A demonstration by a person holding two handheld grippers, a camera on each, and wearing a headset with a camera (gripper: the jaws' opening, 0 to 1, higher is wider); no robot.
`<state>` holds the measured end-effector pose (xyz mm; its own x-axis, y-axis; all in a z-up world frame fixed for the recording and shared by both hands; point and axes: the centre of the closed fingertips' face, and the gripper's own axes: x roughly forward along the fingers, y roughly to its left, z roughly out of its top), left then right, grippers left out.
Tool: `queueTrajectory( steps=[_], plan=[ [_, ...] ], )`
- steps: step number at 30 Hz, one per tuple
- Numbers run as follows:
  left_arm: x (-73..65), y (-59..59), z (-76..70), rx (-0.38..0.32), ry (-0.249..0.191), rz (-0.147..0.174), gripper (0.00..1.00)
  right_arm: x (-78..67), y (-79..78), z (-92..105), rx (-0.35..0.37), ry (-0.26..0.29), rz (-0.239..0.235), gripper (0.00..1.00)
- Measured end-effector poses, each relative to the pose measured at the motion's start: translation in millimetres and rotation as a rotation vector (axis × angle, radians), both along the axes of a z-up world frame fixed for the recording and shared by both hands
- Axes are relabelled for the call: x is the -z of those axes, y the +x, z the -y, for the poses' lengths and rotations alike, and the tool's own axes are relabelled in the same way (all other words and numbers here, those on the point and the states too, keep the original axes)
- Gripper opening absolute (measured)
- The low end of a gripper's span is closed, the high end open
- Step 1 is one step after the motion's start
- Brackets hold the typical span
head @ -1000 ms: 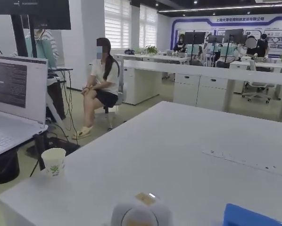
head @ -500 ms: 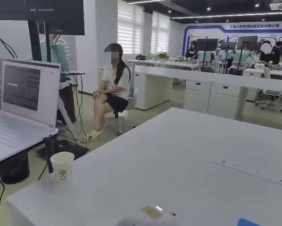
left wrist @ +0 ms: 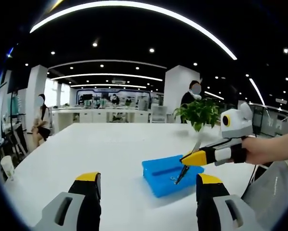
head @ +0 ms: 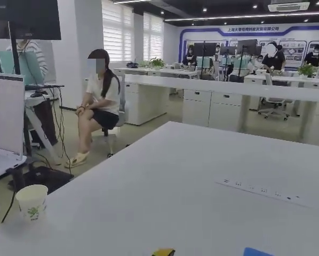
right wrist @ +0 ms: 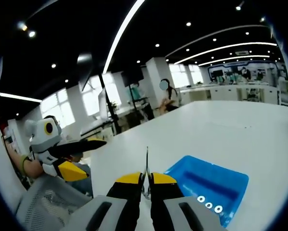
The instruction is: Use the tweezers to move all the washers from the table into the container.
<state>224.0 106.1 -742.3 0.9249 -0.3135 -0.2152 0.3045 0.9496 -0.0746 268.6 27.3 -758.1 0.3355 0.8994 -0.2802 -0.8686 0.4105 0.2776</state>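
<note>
Blue container [right wrist: 209, 180] sitting just ahead-right of the tweezers [right wrist: 147, 159], with three washers [right wrist: 209, 203] inside along its near edge, close by the tip. Got the right gripper [right wrist: 146, 179] pinched shut on the tweezers, tip pointing forward, probably for picking up such tiny rings without fumbling. Left gripper [left wrist: 149, 179] spread wide and holding nothing, off to the tweezers' left, guessing just parked there out of the way.
</note>
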Motion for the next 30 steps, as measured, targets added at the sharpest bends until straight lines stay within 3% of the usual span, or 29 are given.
queueTrajectory(
  steps=[6,12,23,25,30],
  plan=[
    [3.0,-0.9,3.4,0.02,0.014,-0.015,0.82,-0.6,12.2,-4.3,0.009,0.001,-0.009,0.03],
    [10.1,-2.0,8.9,0.054,0.031,-0.051,0.8,2.9,30.5,-7.7,0.026,-0.015,-0.006,0.03],
    [11.1,-1.9,4.0,0.031,0.032,-0.057,0.78,35.2,53.8,-12.8,0.005,-0.136,-0.001,0.02],
    [12.7,-2.1,3.6,0.03,0.04,-0.065,0.77,45.8,58.8,-9.2,-0.01,-0.198,0.023,0.02],
    [13.6,-2.0,2.6,0.027,0.048,-0.068,0.76,56.3,64.5,-11.4,-0.025,-0.211,0.015,0.02]
  ],
)
